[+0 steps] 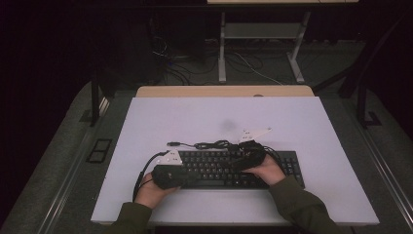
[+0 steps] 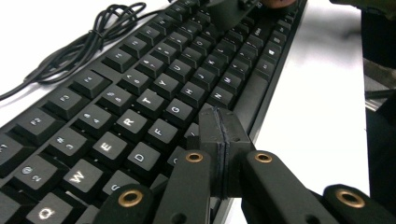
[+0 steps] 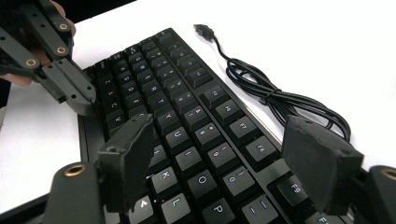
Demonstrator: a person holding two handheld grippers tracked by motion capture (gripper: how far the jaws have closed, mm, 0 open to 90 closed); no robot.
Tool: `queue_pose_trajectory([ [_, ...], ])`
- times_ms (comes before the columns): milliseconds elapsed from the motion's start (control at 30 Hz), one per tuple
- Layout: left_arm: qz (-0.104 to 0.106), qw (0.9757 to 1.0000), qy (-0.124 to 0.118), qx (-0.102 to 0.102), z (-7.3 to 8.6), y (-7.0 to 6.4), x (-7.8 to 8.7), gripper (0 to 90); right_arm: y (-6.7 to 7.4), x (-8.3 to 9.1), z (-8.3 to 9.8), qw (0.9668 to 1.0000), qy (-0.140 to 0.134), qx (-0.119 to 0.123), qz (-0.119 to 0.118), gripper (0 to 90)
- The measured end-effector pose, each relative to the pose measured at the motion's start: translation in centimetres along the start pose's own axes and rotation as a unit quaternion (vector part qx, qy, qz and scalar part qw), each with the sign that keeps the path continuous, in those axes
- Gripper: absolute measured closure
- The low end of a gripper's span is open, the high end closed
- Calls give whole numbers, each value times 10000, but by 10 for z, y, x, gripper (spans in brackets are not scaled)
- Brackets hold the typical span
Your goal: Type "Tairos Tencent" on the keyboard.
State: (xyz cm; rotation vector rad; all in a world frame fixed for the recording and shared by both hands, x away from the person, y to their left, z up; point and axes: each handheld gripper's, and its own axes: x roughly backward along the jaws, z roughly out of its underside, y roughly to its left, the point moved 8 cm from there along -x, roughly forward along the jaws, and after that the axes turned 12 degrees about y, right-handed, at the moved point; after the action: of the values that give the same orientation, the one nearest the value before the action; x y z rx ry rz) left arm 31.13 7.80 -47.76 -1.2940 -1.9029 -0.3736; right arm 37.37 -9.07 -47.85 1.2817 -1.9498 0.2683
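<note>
A black keyboard [image 1: 219, 168] [image 2: 154, 93] [image 3: 187, 121] lies on the white tabletop [image 1: 219, 117], near the front edge. Its black cable [image 1: 209, 145] [image 2: 79, 46] [image 3: 271, 93] is coiled just behind it and ends in a loose USB plug [image 1: 173, 144] [image 3: 203, 30]. My left gripper [image 1: 192, 178] [image 2: 218, 135] [image 3: 86, 102] is shut with nothing in it. Its joined tips sit low over the keyboard's front left rows. My right gripper [image 1: 236, 163] [image 3: 219, 154] is open, its jaws spread wide above the keys right of the middle with nothing between them.
The white tabletop has bare room behind and to both sides of the keyboard. A wooden strip [image 1: 224, 91] runs along its far edge. Beyond it stand a desk frame's legs [image 1: 222, 48] and loose floor cables [image 1: 195, 68]. Green sleeves [image 1: 302, 209] enter from the bottom.
</note>
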Motion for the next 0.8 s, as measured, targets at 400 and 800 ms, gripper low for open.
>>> queue_pose_trajectory([
  [400,-148,9995,-209,204,-6,4,-1,596,2,7,4,10000,-13,-6,-10,251],
  [800,-315,9983,-358,327,-8,9,-1,393,1,24,15,10000,-58,-50,-53,297],
])
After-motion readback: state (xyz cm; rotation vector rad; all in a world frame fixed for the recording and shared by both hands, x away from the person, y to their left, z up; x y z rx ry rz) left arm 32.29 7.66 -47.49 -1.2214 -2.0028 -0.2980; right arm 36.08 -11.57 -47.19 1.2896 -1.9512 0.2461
